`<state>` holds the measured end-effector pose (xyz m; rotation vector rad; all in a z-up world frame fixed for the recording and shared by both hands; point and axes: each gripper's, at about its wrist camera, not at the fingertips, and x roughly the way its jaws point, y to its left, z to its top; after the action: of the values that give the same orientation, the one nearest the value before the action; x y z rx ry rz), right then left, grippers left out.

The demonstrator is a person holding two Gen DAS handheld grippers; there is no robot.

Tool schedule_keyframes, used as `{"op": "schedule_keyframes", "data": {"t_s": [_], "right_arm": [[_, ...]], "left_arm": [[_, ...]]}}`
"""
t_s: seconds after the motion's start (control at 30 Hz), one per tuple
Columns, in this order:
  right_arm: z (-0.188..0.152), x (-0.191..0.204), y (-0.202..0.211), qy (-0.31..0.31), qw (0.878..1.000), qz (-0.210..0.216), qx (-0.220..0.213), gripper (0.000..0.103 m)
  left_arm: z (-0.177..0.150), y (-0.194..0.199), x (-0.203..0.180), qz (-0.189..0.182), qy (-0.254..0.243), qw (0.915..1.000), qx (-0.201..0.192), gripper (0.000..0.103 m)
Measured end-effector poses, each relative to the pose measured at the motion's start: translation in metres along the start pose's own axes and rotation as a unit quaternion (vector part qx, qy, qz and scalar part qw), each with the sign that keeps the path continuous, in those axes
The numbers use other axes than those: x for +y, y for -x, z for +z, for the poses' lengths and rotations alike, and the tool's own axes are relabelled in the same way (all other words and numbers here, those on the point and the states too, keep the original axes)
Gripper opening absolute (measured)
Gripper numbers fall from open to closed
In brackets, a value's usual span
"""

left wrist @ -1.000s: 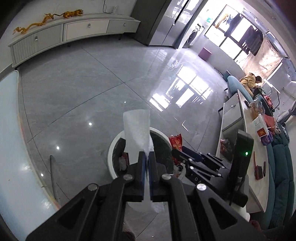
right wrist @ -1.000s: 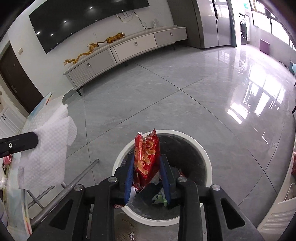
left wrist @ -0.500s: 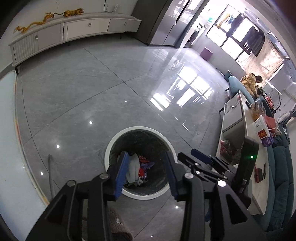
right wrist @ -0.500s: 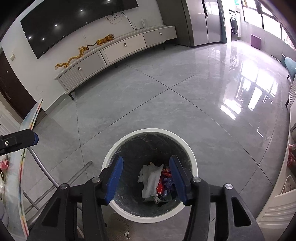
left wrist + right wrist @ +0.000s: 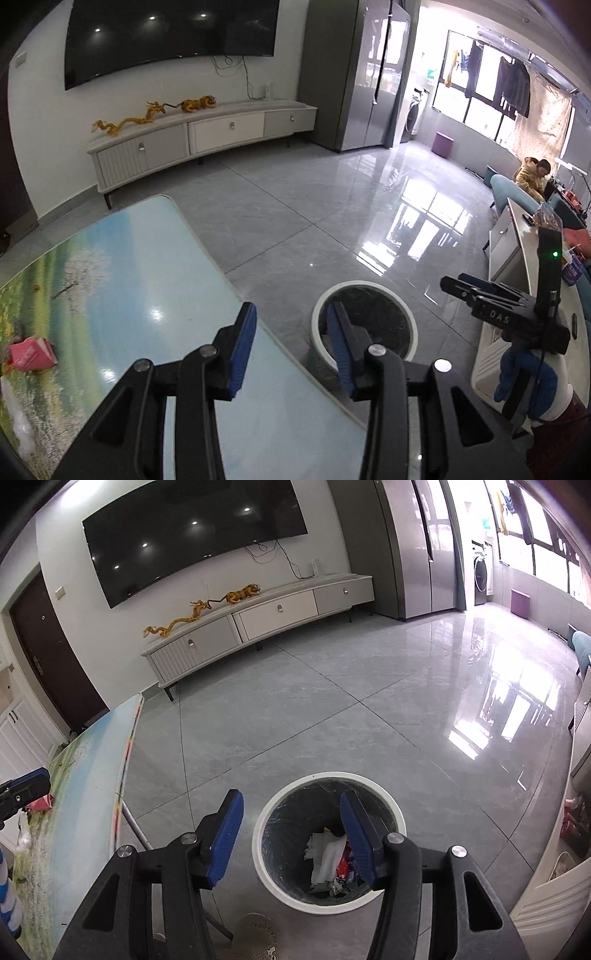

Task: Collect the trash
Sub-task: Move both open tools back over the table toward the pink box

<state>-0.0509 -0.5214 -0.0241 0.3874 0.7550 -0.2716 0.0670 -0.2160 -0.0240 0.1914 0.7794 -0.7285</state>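
Note:
The white round trash bin [image 5: 394, 856] stands on the floor; a white paper towel [image 5: 325, 856] and a red snack wrapper [image 5: 343, 864] lie inside it. My right gripper [image 5: 291, 834] is open and empty above the bin's near left side. My left gripper [image 5: 291, 343] is open and empty over the table's right edge; the bin [image 5: 317, 325] shows just to its right. A pink carton [image 5: 32, 354] and a clear plastic scrap [image 5: 16, 421] lie on the table [image 5: 110, 280] at far left. The right gripper [image 5: 476, 291] also shows at the right of the left wrist view.
The landscape-print table [image 5: 81, 797] stands left of the bin on metal legs [image 5: 136, 830]. A white TV cabinet [image 5: 258, 624] lines the far wall. A white low table [image 5: 517, 236] and teal sofa stand at right, with a seated person [image 5: 532, 173].
The paper towel and the snack wrapper left my grippers and now lie in the bin. Both grippers opened. The left gripper then swung left and up, over the table.

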Motion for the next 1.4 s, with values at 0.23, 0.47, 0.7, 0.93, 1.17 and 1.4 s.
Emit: {"op": "schedule_keyframes", "data": {"t_s": [0.23,0.47,0.7,0.93,1.17,1.4], "right_arm": [[0.004,0.052,0.031,0.041,0.999,0.018,-0.025,0.057],[0.007,0.111,0.048,0.091,0.994,0.044,-0.043,0.066],[0.001,0.157,0.049,0.116,0.990,0.070,-0.042,0.068],[-0.009,0.197,0.043,0.150,0.984,0.090,-0.024,0.070],[-0.013,0.251,0.032,0.203,0.971,0.125,-0.009,0.073],[-0.023,0.319,0.000,0.257,0.954,0.156,0.022,0.074]], "left_arm": [[-0.031,0.064,0.071,0.063,0.037,0.9967,-0.034,0.045],[-0.072,0.110,0.146,0.125,0.103,0.9854,-0.052,0.058],[-0.120,0.154,0.207,0.176,0.156,0.9702,-0.057,0.058],[-0.164,0.177,0.262,0.195,0.230,0.9524,-0.042,0.058],[-0.171,0.176,0.269,0.180,0.232,0.9551,-0.038,0.058],[-0.161,0.139,0.274,0.155,0.209,0.9654,-0.018,0.058]]}}
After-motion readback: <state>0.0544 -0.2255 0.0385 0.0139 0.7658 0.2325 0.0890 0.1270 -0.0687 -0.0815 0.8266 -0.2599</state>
